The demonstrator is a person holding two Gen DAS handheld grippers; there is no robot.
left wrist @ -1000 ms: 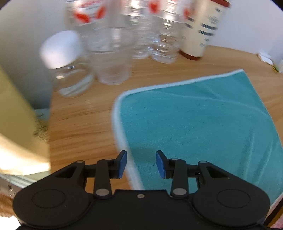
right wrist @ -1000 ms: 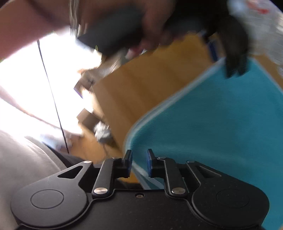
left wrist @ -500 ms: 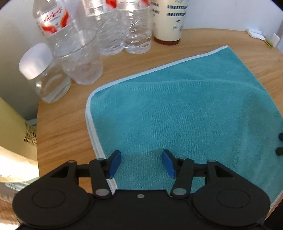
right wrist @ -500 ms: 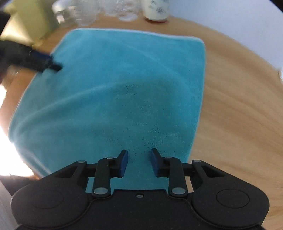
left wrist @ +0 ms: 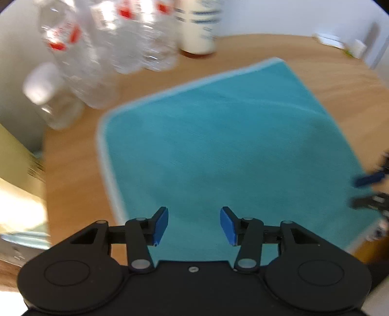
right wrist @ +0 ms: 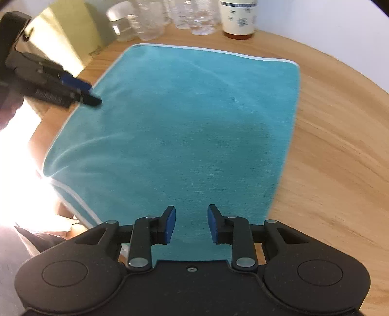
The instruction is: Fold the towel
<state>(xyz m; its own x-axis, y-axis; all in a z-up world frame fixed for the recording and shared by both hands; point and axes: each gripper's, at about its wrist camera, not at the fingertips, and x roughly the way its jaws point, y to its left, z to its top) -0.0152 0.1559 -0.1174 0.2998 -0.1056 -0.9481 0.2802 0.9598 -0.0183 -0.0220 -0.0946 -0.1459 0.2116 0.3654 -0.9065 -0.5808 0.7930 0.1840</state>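
Plainly, nothing is folded yet. The left gripper has its blue pads spread apart and empty at the lower middle of its frame, over the near-left part of the towel. The right gripper is likewise parted and empty at the bottom centre, above the towel's near edge. The teal towel lies flat in one layer on the wooden table. Bottles and a jar stand beyond it, at the frames' top. Gripping and every fold remain.
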